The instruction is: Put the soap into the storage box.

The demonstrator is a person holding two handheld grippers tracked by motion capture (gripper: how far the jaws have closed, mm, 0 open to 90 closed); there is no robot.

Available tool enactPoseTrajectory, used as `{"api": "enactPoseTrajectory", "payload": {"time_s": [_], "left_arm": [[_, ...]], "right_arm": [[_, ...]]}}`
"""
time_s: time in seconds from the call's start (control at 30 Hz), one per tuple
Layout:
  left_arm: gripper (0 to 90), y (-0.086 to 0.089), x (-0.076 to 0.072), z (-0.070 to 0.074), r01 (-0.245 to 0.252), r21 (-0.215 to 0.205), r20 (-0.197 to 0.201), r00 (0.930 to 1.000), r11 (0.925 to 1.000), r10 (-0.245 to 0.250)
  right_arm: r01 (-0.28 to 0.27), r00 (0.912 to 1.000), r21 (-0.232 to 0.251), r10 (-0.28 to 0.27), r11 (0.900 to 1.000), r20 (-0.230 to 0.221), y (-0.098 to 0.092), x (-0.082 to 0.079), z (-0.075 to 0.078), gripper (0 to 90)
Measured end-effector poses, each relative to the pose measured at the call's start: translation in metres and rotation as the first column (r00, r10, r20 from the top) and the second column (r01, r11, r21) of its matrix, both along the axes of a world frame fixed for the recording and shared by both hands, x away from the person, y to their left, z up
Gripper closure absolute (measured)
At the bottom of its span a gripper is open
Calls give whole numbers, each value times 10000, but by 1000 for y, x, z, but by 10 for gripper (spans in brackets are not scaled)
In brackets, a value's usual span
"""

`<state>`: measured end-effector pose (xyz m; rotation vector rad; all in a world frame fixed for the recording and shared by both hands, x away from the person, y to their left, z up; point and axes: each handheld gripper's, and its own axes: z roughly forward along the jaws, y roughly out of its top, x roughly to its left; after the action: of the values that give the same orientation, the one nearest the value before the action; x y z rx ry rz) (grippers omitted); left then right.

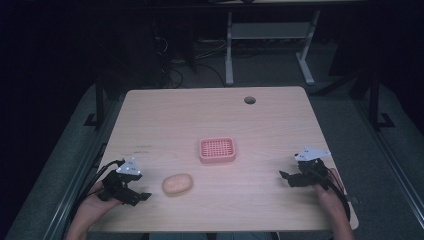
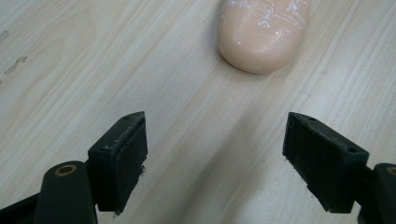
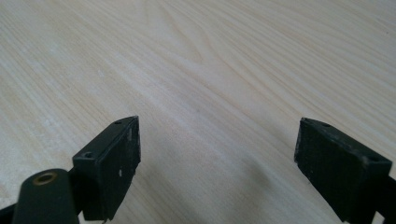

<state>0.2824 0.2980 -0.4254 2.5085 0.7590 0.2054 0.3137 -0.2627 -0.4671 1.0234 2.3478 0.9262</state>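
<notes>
One peach soap bar (image 1: 177, 184) lies on the desk (image 1: 210, 115) near the front left, just right of the left gripper (image 1: 141, 197), whose jaws stand wide apart with nothing between them. One pink slotted soap dish (image 1: 217, 149) sits at mid-desk, apart from the bar. The right gripper (image 1: 283, 175), at the near right, also has its jaws apart over bare wood.

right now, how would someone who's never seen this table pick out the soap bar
Start at the light wooden table and find the pink slotted soap dish near its middle. Nearer the person and a little left of the dish, just right of the open left gripper, lies the soap bar. It is a smooth, rounded, peach oval lying flat on the wood, unlike the square, gridded dish.
</notes>
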Motion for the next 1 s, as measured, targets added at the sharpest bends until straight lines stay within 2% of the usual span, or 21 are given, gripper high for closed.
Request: {"api": "enactPoseTrajectory", "payload": {"time_s": [0.23,0.47,0.77,1.0], "left_arm": [[218,-3,1,-1,56,178,25,10000,9998,-56],[218,-6,2,-1,91,165,41,9999,9998,-92],[217,-13,1,2,286,212,191,9994,9994,-290],[215,-19,3,2,446,370,157,9989,9983,-452]], "right_arm": [[-49,10000,-72,49,10000,28,1,0,0,139],[-73,10000,-114,73,9999,-9,1,0,0,139],[-55,10000,-121,55,9999,-19,2,-2,0,139],[-59,10000,-112,59,9999,28,2,-2,0,139]]}}
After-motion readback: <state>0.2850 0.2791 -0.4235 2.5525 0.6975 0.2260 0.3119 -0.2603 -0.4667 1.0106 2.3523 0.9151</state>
